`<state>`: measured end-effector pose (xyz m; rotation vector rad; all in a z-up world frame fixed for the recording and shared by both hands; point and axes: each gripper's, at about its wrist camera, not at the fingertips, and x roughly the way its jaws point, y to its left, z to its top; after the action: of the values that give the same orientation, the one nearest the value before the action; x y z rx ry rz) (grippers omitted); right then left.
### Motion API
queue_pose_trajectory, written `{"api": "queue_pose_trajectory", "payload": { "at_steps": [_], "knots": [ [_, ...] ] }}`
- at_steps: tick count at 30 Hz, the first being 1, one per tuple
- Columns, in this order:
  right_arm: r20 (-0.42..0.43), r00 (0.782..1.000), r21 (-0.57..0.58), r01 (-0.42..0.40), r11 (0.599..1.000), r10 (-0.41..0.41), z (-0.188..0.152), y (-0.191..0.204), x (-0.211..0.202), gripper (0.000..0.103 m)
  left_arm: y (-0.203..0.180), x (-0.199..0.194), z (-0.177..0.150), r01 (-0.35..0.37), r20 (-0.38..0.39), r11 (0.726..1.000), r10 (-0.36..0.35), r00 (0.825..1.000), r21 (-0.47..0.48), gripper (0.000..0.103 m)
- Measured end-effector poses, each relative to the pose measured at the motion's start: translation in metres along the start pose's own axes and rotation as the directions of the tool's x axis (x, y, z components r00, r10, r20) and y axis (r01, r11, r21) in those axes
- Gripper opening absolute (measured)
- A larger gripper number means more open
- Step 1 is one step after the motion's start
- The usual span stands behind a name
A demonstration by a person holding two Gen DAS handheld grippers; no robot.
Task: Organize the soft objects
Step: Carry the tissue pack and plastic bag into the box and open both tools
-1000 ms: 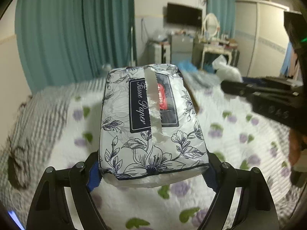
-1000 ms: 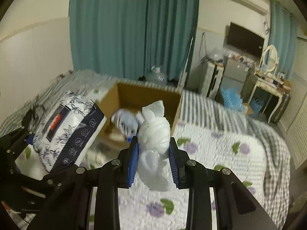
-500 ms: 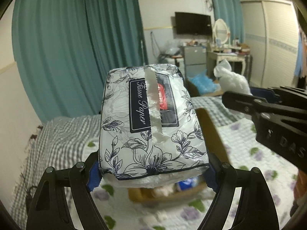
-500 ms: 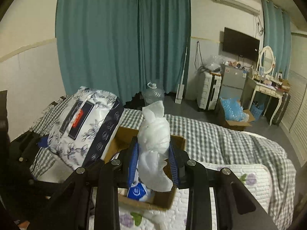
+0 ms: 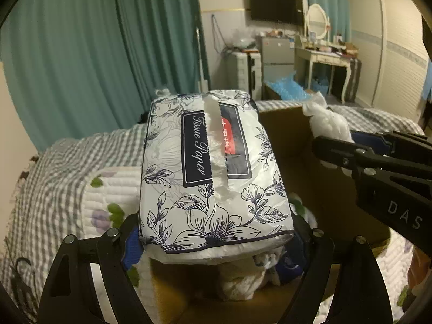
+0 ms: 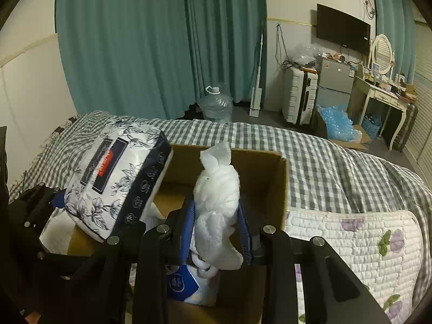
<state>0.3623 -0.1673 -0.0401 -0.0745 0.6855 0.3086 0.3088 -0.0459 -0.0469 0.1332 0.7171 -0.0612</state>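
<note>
My left gripper [image 5: 214, 239] is shut on a white and navy floral tissue paper pack [image 5: 213, 172], held over the open cardboard box [image 5: 297, 135]. The pack also shows in the right wrist view [image 6: 116, 178] at the box's left side. My right gripper [image 6: 217, 224] is shut on a knotted white plastic bag [image 6: 217, 205], held above the box [image 6: 264, 175]. The bag also shows in the left wrist view [image 5: 328, 120]. Inside the box lie a blue and white pack [image 6: 183, 280] and white soft items [image 5: 243, 280].
The box sits on a bed with a grey checked blanket [image 6: 337, 162] and a white quilt with purple flowers [image 6: 364, 232]. Teal curtains [image 6: 162, 40], a water jug [image 6: 216, 105], a suitcase [image 6: 299, 97] and a dressing table [image 6: 383, 91] stand beyond the bed.
Both grippers moved forward and down over the box, each with its load. The box now lies directly below them and looks much closer.
</note>
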Motion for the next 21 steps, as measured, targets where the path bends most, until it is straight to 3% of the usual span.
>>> {"api": "queue_pose_trajectory", "payload": {
  "at_steps": [5,7,9,11,17,21],
  "knots": [
    [0.007,1.000,0.009,0.004,1.000,-0.004,0.000,0.000,0.001,0.031,-0.009,-0.001,-0.001,0.017,0.015,1.000,-0.017,1.000,-0.008,0.086],
    [0.017,1.000,0.024,0.012,1.000,-0.013,0.003,-0.001,-0.007,0.038,-0.009,-0.006,0.001,0.005,0.041,1.000,-0.004,0.999,-0.014,0.088],
    [0.031,0.999,0.034,0.016,0.999,-0.017,0.006,-0.003,-0.018,0.061,-0.009,-0.014,0.005,-0.036,0.062,0.999,0.037,0.997,-0.009,0.088],
    [0.059,0.998,0.043,0.022,0.999,-0.025,0.011,-0.004,-0.036,0.072,-0.008,-0.025,0.009,-0.051,0.083,0.999,0.050,0.995,0.007,0.088],
    [0.138,0.989,0.031,0.054,0.998,-0.058,0.028,-0.002,-0.111,0.080,0.011,-0.071,0.026,-0.054,0.130,0.998,0.057,0.990,-0.024,0.089],
    [0.168,0.983,0.012,0.066,0.998,-0.067,0.031,0.003,-0.165,0.093,0.019,-0.117,0.030,-0.031,0.164,0.999,0.037,0.986,-0.039,0.092]
  ]
}}
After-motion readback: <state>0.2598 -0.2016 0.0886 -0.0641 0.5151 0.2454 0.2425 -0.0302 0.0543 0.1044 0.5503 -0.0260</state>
